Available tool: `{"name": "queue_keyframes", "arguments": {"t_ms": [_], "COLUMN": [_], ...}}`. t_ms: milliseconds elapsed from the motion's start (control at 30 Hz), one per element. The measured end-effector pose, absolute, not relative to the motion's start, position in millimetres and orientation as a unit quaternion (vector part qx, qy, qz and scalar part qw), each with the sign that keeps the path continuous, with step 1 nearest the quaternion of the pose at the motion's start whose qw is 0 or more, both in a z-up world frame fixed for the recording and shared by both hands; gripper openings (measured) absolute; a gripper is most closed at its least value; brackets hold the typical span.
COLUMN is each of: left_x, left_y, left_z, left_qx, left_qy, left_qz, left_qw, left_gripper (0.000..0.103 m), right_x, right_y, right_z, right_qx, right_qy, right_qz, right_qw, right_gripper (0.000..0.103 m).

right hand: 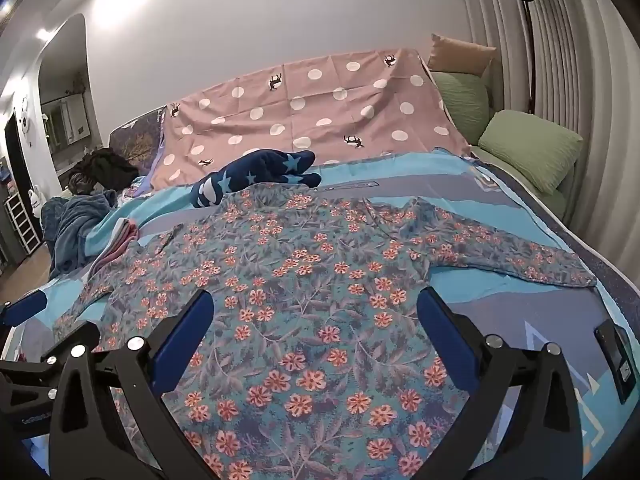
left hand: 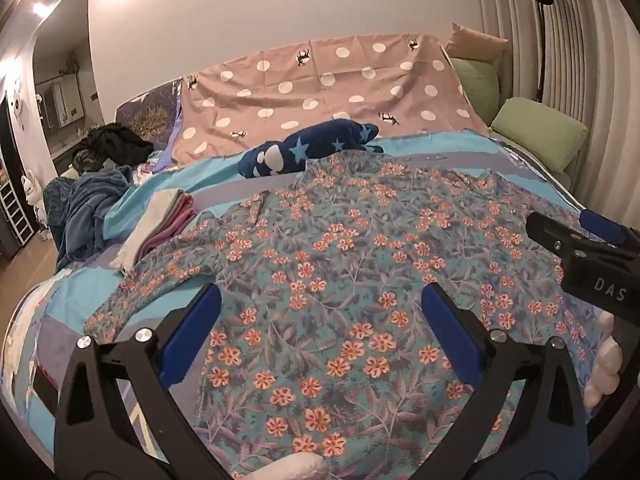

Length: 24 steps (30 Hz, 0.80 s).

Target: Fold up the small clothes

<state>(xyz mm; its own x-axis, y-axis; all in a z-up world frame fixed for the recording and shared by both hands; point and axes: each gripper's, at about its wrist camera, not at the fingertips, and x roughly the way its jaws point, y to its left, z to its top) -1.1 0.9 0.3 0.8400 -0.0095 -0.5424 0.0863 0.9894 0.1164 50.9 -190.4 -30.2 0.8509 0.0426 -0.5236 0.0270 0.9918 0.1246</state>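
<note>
A teal shirt with orange flowers (left hand: 340,272) lies spread flat on the bed, both sleeves out to the sides; it also shows in the right wrist view (right hand: 304,280). My left gripper (left hand: 320,300) hovers open over the shirt's lower body, empty. My right gripper (right hand: 314,304) is open and empty over the shirt's lower right part. The right gripper also shows at the right edge of the left wrist view (left hand: 576,236). A folded pile of pink and white clothes (left hand: 160,228) lies left of the shirt.
A navy star-patterned garment (left hand: 308,148) lies beyond the shirt's collar. A blue blanket (left hand: 84,216) and dark clothes (left hand: 112,144) are heaped at the left. A pink dotted sheet (left hand: 320,92) covers the backrest. Green pillows (left hand: 540,132) sit at the right.
</note>
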Motion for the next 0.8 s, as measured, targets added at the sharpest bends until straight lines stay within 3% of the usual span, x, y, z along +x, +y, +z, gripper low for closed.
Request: {"name": "queue_keyframes", "arguments": {"t_ms": [400, 800], "left_x": [9.7, 4.9], "left_y": [-8.0, -2.2], "left_z": [-18.7, -18.7], "left_qx": [0.1, 0.105], "left_qy": [0.314, 0.313], "left_qz": [-0.017, -0.023], "left_qw": [0.944, 0.944], "left_gripper": [0.101, 0.101], "right_x": [51.5, 45.5], "right_y": [-201.4, -195.0], "right_z": [-49.1, -38.9], "right_qx": [0.059, 0.043], "right_qy": [0.315, 0.306], "right_qz": [-0.008, -0.007], "right_qw": [0.947, 0.951], "right_gripper": [0.102, 0.102]}}
